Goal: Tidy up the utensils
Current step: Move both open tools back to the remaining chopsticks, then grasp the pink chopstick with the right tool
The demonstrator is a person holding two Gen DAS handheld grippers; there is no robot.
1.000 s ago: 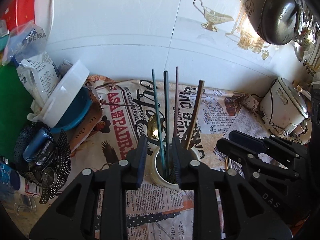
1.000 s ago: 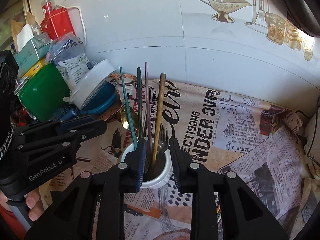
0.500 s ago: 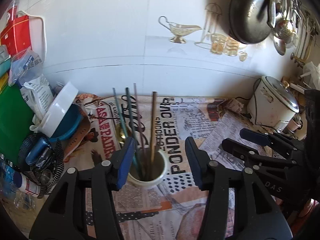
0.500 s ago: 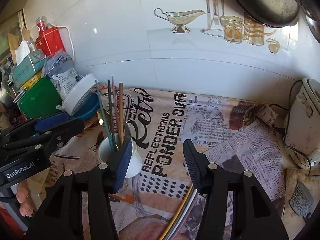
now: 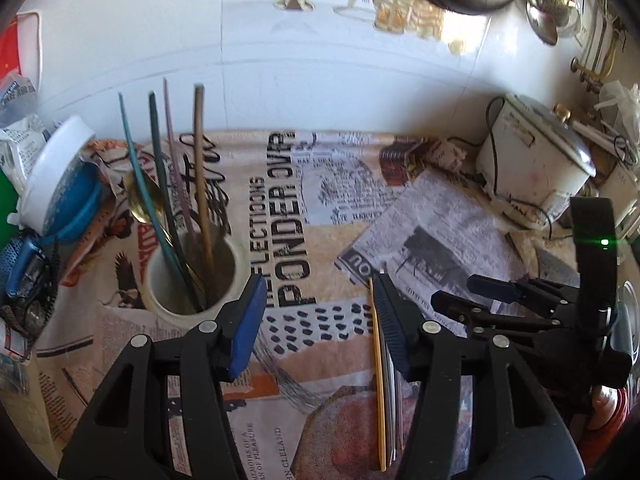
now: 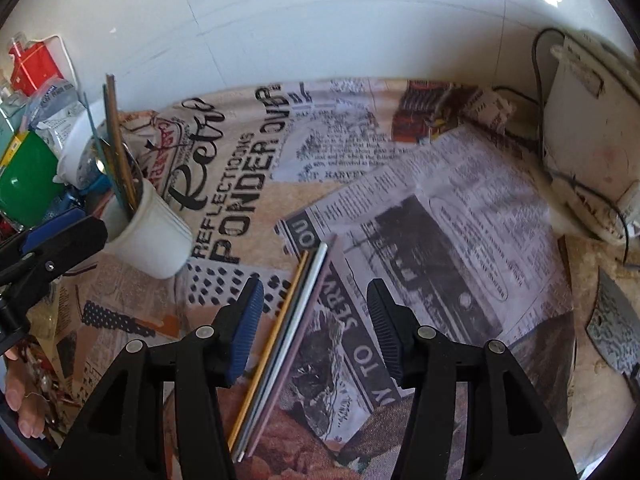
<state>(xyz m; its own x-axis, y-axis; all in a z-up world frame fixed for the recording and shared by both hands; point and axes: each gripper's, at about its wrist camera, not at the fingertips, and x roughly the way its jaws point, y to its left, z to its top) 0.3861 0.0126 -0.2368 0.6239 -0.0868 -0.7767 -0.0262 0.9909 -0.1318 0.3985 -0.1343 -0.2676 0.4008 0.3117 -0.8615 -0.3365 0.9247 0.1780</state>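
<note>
A white cup (image 5: 240, 264) holds several upright sticks (image 5: 200, 184) and a gold spoon (image 5: 140, 200); the cup (image 6: 156, 236) stands at the left in the right wrist view. A bundle of loose sticks (image 6: 280, 344), yellow, white, grey and mauve, lies on the newspaper-print cloth (image 6: 440, 220). My right gripper (image 6: 314, 286) hovers open over the bundle, pads clear of it. My left gripper (image 5: 318, 284) is open with nothing in it, right of the cup, the loose sticks (image 5: 384, 392) under its right finger. Each gripper shows in the other's view: right gripper (image 5: 454, 290), left gripper (image 6: 86, 226).
A white rice cooker (image 5: 536, 172) with its cord stands at the back right against the tiled wall. A blue bowl with a white lid (image 5: 60, 184), a green container (image 6: 24, 176), bags and a red box (image 6: 32, 68) crowd the left. A person's fingers (image 6: 20, 400) show low left.
Both grippers have swung right, away from the cup, and dropped lower. Their jaws have widened from nearly shut around the cup's sticks. The loose bundle has come into view.
</note>
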